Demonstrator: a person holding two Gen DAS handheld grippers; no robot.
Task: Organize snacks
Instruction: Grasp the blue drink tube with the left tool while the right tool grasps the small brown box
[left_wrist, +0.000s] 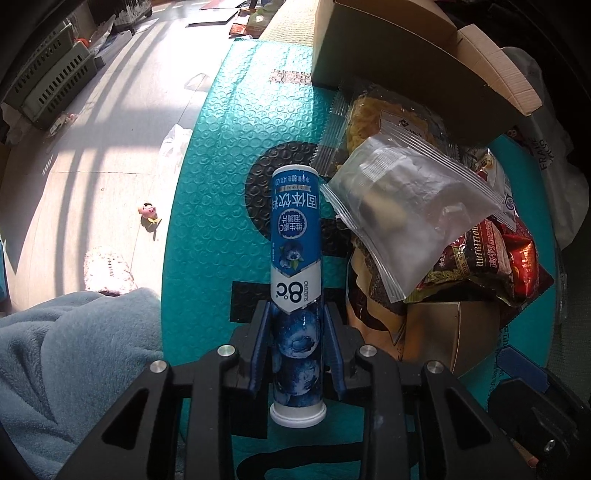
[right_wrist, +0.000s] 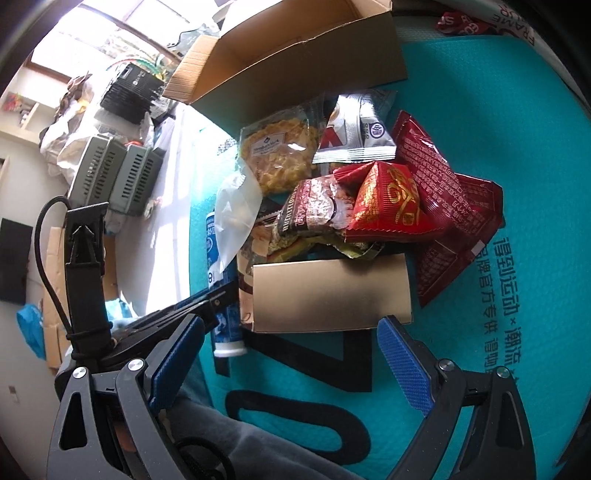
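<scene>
My left gripper (left_wrist: 297, 314) is shut on a blue tablet tube (left_wrist: 296, 258) with a white cap, lying lengthwise over the teal bubble mat (left_wrist: 207, 166). The tube also shows in the right wrist view (right_wrist: 226, 325), half hidden by the left gripper. My right gripper (right_wrist: 291, 339) is open and empty, its blue pads (right_wrist: 406, 369) just short of a gold box (right_wrist: 332, 293). Behind the box lies a pile of snack packets: a red one (right_wrist: 388, 199), a dark red one (right_wrist: 450, 206), a corn snack bag (right_wrist: 277, 155) and a clear bag (left_wrist: 413, 206).
An open cardboard box (right_wrist: 295, 62) stands behind the pile; it also shows in the left wrist view (left_wrist: 406, 48). Grey-green crates (right_wrist: 118, 173) stand on the floor to the left. A small pig toy (left_wrist: 147, 212) lies on the floor. Grey cloth (left_wrist: 74, 350) lies at the mat's near edge.
</scene>
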